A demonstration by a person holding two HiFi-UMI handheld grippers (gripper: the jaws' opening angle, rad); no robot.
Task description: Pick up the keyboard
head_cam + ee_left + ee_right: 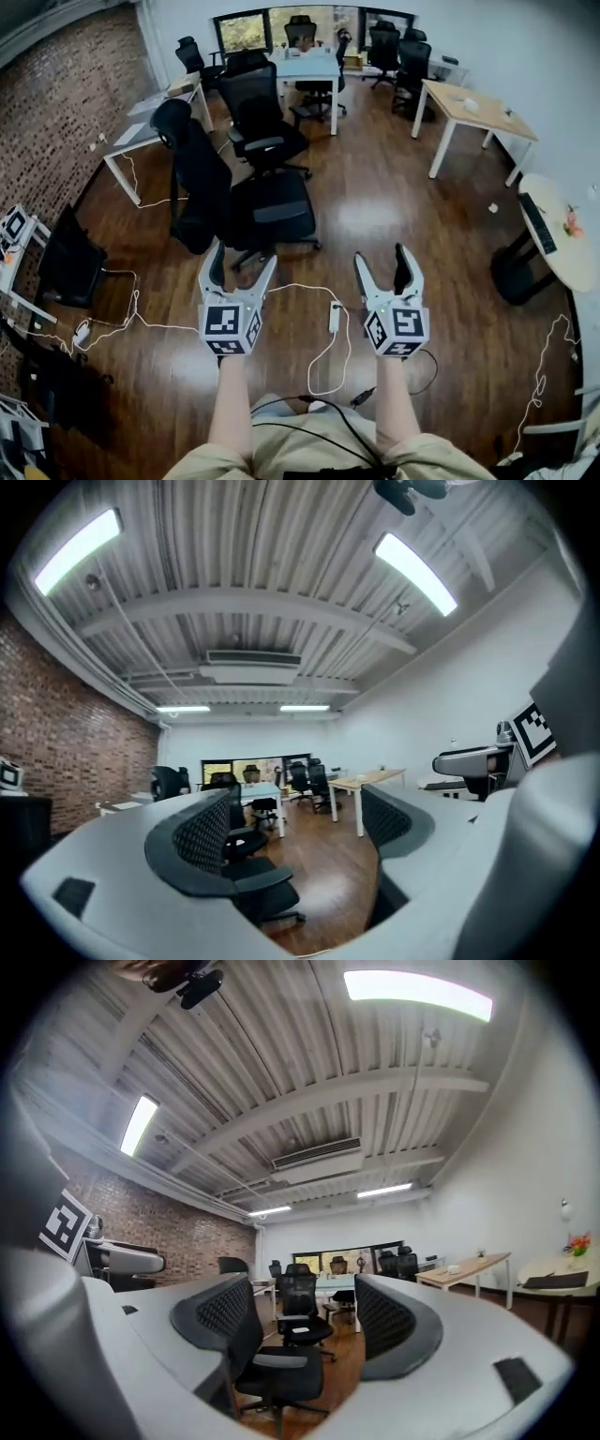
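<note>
Keyboard (538,223) sits on the round bench (574,267) far right, well clear of us; left tool (242,258) apart, right tool (382,258) narrowly apart, both empty, so we swing right and widen both first.

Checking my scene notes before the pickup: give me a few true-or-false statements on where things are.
The keyboard lies on the round table at the head view's right. True.
The left hand-held gripper grips the keyboard. False: it holds nothing and is well away from the keyboard.
The floor is carpeted. False: it is wood, with cables across it.
A brick wall stands at the left. True.
</note>
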